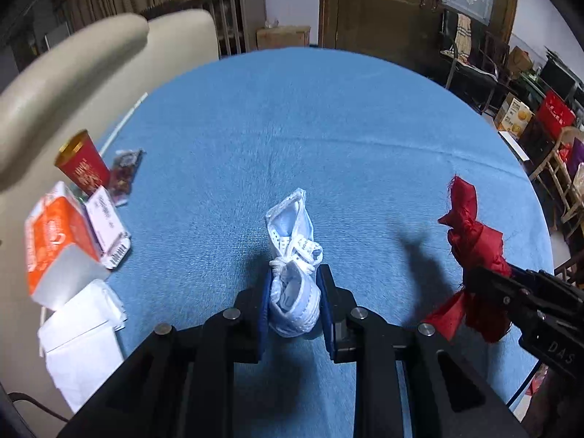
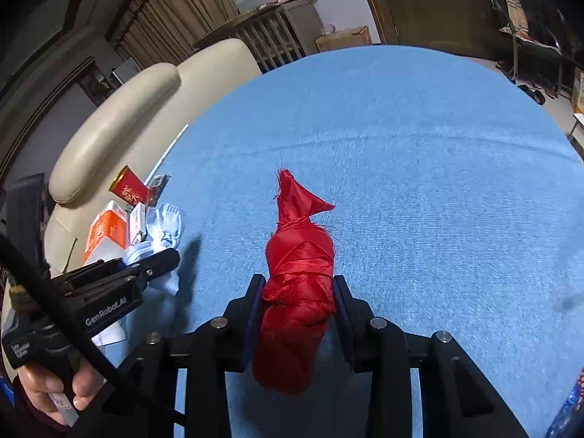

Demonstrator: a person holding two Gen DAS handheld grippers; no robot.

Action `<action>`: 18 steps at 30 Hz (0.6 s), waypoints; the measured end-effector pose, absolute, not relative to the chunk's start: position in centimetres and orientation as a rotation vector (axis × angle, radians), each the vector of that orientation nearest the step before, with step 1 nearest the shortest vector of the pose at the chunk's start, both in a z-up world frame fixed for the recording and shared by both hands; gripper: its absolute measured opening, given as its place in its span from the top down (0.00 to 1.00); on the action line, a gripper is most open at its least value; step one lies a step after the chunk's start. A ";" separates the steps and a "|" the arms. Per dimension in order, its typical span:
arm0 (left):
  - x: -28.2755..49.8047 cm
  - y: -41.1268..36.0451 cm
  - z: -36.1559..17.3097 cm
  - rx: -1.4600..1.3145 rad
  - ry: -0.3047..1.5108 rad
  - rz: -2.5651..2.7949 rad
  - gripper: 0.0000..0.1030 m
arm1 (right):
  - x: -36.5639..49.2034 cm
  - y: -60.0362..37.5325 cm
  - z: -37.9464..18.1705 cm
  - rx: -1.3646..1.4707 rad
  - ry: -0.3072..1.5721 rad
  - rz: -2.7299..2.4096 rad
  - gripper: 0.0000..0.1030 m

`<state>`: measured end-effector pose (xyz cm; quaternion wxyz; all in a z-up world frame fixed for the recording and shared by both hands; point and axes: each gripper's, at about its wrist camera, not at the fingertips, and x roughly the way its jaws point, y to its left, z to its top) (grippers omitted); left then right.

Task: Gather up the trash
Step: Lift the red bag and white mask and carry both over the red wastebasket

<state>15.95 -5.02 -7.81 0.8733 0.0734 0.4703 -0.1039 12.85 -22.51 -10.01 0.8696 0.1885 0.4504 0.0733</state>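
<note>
Left wrist view: blue tablecloth (image 1: 328,127) fills the scene, trash pile with an orange carton (image 1: 54,233) at far left. Right gripper (image 2: 297,303) clamps a knotted red cloth (image 2: 297,273); left gripper (image 1: 294,292) pinches a white mesh bundle (image 1: 294,255) near centre.

left gripper (image 1: 295,294) clamps knotted white-blue mesh bundle (image 1: 294,255) | right gripper (image 1: 485,281) clamps red cloth bundle (image 1: 471,244) | blue tablecloth (image 1: 310,127)

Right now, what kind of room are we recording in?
Most likely a lived-in home living room: a cream leather sofa beside the blue-clothed table, a wooden door with glass panes, curtains, and cartons stacked along the wall.
</note>
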 end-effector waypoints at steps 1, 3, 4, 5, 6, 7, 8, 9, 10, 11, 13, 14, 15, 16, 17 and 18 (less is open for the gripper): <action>15.5 -5.3 -7.4 0.161 0.970 -0.217 0.75 | 12.5 -22.7 -9.8 0.394 0.936 0.151 0.62; 14.7 -5.7 -6.8 0.168 0.955 -0.218 0.75 | 11.6 -23.0 -9.2 0.396 0.924 0.149 0.62; 14.3 -5.8 -6.6 0.167 0.952 -0.219 0.75 | 11.3 -23.0 -9.0 0.394 0.920 0.147 0.62; 13.9 -5.9 -6.3 0.165 0.949 -0.222 0.75 | 10.8 -23.1 -8.6 0.390 0.911 0.145 0.62; 13.4 -6.1 -5.9 0.168 0.940 -0.229 0.75 | 10.4 -23.2 -8.3 0.389 0.905 0.144 0.62; 13.0 -6.3 -5.8 0.172 0.934 -0.232 0.75 | 10.1 -23.2 -8.0 0.389 0.900 0.144 0.62; 12.5 -6.6 -5.5 0.177 0.926 -0.234 0.75 | 9.6 -23.4 -7.7 0.389 0.893 0.143 0.62; 12.0 -6.8 -5.3 0.180 0.921 -0.237 0.75 | 9.2 -23.4 -7.4 0.387 0.886 0.141 0.62; 11.6 -7.0 -5.1 0.181 0.915 -0.245 0.75 | 8.8 -23.5 -7.2 0.385 0.880 0.140 0.62; 11.1 -7.2 -4.8 0.183 0.908 -0.252 0.75 | 8.3 -23.7 -6.8 0.385 0.873 0.138 0.62; 10.0 -7.8 -4.3 0.191 0.895 -0.266 0.75 | 7.7 -23.9 -6.4 0.385 0.863 0.135 0.62; 9.7 -8.0 -4.0 0.193 0.892 -0.271 0.75 | 7.1 -24.1 -6.1 0.382 0.854 0.131 0.62; 9.2 -8.4 -3.8 0.194 0.888 -0.280 0.75 | 6.7 -24.1 -5.9 0.380 0.850 0.129 0.62; 8.9 -8.6 -3.7 0.196 0.884 -0.285 0.75 | 6.2 -24.3 -5.6 0.378 0.843 0.126 0.62; 8.6 -8.9 -3.6 0.201 0.880 -0.292 0.75 | 5.6 -24.5 -5.4 0.376 0.838 0.123 0.62; 8.2 -9.2 -3.5 0.208 0.876 -0.300 0.75 | 5.2 -24.7 -5.2 0.374 0.833 0.119 0.62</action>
